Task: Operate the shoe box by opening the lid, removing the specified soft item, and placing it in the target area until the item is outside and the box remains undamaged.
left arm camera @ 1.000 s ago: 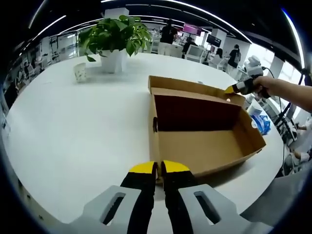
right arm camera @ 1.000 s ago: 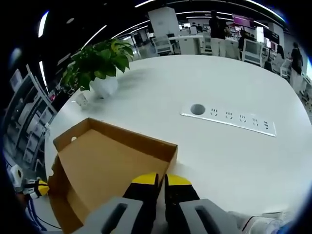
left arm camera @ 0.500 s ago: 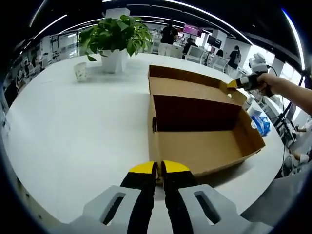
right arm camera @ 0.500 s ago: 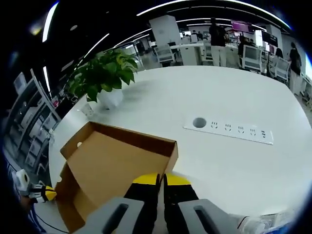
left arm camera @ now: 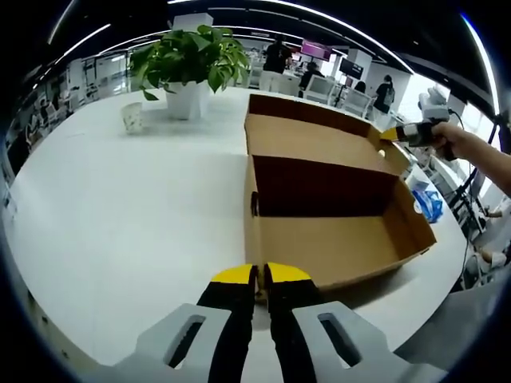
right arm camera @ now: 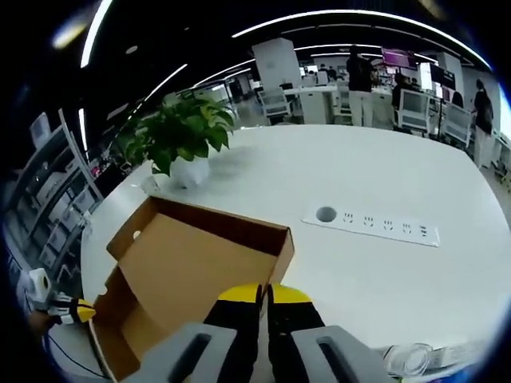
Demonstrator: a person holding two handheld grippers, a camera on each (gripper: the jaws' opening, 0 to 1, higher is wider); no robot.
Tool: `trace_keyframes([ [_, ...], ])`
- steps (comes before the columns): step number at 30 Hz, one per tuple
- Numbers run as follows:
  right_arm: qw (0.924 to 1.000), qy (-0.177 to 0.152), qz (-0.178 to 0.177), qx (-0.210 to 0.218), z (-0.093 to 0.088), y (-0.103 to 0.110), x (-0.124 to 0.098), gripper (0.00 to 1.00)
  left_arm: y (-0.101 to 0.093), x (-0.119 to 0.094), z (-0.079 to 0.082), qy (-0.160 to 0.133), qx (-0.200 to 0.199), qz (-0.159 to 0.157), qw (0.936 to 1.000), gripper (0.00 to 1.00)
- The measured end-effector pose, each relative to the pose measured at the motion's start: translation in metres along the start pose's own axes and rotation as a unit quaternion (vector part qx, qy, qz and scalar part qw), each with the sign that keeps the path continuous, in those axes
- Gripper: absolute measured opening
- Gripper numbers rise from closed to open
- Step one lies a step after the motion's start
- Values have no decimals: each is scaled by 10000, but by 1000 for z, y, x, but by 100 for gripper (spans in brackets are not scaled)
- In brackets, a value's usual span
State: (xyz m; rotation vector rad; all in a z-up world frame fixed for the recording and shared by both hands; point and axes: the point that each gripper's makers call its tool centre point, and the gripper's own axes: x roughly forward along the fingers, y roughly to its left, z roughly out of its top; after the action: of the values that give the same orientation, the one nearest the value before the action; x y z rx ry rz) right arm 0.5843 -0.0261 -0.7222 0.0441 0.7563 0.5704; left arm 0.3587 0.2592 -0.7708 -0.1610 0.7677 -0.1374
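in the left gripper view the left gripper [left arm camera: 257, 275] sits nearest, its yellow-tipped jaws pressed together on the near wall of the box [left arm camera: 335, 247], at its near left corner. the box rests on the white bench [left arm camera: 120, 207], its inside brown and bare as far as can be seen. beyond it the lid [left arm camera: 315, 140] stands raised off the far wall, tilted back. at the lid's far right corner the right gripper [left arm camera: 397, 134] comes in from the right, held by a hand [left arm camera: 447, 140]; its yellow tips meet the lid's edge. right of the box, past the bench edge, lies something blue [left arm camera: 428, 201]; what it is cannot be told. far left on the bench stand a small white cup [left arm camera: 132, 118] and a plant [left arm camera: 188, 56] in a white pot.

in the right gripper view the right gripper [right arm camera: 263, 294] has its jaws closed on the lid's [right arm camera: 192, 263] near edge. the left gripper [right arm camera: 76, 309] shows low at the left by the box's corner. farther right, a socket strip [right arm camera: 371, 226] is set into the bench. people stand at desks in the far room.
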Motion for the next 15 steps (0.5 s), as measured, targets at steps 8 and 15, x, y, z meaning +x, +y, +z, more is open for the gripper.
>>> trace_keyframes([
  [8,9996,-238,37,-133,5,4,-11,0,0,0,0,-12,-2,10,10000,3],
  [15,9986,-405,88,-328,9,15,-27,0,1,0,0,-14,-21,16,10000,3],
])
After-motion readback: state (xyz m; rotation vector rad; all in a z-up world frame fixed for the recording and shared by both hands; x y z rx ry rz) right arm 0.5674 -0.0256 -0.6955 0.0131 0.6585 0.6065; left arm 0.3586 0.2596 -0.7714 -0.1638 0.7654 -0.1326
